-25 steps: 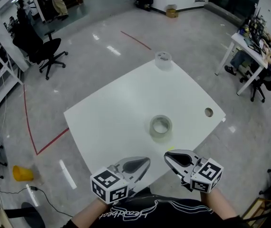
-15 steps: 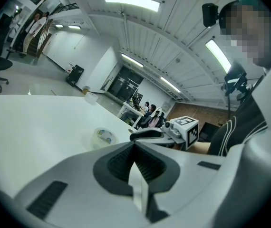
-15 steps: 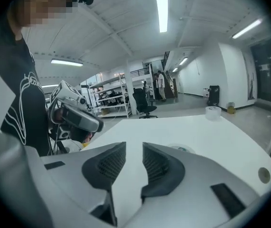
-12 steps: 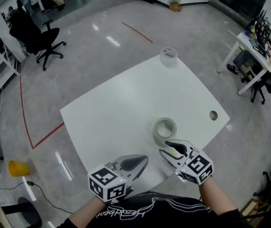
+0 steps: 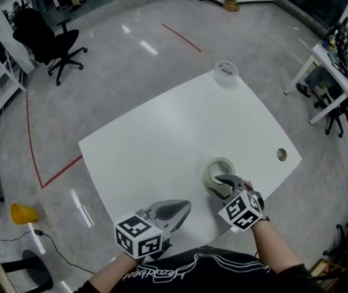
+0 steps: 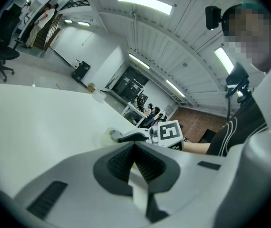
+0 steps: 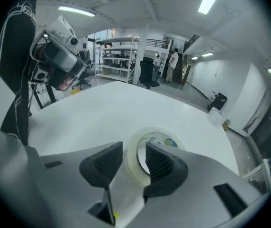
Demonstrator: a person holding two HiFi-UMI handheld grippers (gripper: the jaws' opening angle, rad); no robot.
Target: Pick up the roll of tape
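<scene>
In the head view, the roll of tape (image 5: 218,171) is lying flat on the white table (image 5: 162,133), hole facing up, toward the near right part of the top. The right gripper (image 5: 223,184) is reaching it from 5 o'clock, tips already at the roll's near rim. The left gripper (image 5: 183,207) is hanging back at the table's near edge, at roughly 8 o'clock from the roll and well apart from it, so the right hand is plainly the nearer one. A second, clear roll (image 5: 226,73) is sitting at the far corner, at 12 o'clock and out of play. In the left gripper view, the left gripper (image 6: 134,148) is showing its pads pressed together with nothing between them, and the roll of tape (image 6: 112,135) is lying ahead at about 11 o'clock. In the right gripper view, the right gripper (image 7: 133,147) is opening its jaws, and the roll of tape (image 7: 134,169) is standing right at 12 o'clock. Its near wall is passing between the pads, the right pad over the hole and the left pad outside (neither looks to be pressing yet). Compared with a second ago, the right gripper was pulled back at the table's edge with its jaws together, the roll well ahead of it. Now it is tipped down onto the roll, while the left gripper is sitting almost where it was.
</scene>
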